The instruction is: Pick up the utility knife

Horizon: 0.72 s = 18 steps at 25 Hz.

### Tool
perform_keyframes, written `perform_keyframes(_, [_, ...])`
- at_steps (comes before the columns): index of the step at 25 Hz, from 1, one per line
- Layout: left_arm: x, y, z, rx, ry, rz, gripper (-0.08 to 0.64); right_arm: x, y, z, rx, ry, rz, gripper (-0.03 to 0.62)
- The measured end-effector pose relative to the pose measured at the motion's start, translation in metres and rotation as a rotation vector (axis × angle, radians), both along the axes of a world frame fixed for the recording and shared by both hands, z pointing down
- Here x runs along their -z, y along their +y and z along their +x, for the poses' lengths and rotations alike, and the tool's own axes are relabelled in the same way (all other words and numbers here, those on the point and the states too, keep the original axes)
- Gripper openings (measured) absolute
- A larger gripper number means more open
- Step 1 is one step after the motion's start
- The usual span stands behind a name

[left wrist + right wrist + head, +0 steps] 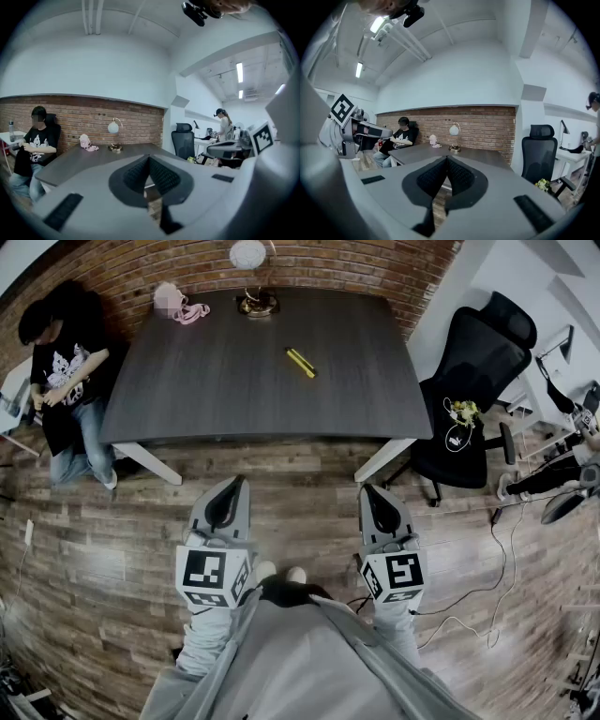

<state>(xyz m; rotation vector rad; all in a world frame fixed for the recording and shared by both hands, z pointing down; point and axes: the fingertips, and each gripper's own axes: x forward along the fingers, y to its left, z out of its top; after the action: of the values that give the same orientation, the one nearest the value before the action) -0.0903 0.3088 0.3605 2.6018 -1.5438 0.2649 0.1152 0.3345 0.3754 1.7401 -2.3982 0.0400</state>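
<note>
Table (187, 381): knife (301, 363), lamp (256, 298), pink item (183, 306)

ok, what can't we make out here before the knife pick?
- Utility knife: head view, too small to tell whether the blade is out.
- It is not discernible in either gripper view; the table is seen near edge-on there.
- Pink object: head view, partly under a mosaic patch.

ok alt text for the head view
From above, the left gripper and right gripper, both shut, hang short of a dark table on which a yellow utility knife lies. A person sits beside it at picture left.
</note>
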Motion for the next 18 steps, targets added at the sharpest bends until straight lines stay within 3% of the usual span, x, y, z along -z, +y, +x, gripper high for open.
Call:
perform_keyframes(11, [0.003,0.016,0.011,0.031,-0.007,0.011,0.018,0.006,0.008,0.011,0.043,-0.025,0.026,0.018])
perform_keyframes(18, [-0.008,-0.008,0.009,0.018,-0.001,-0.003,0.018,-0.006,-0.018,0.001,0.055,-0.050,0.004,0.018])
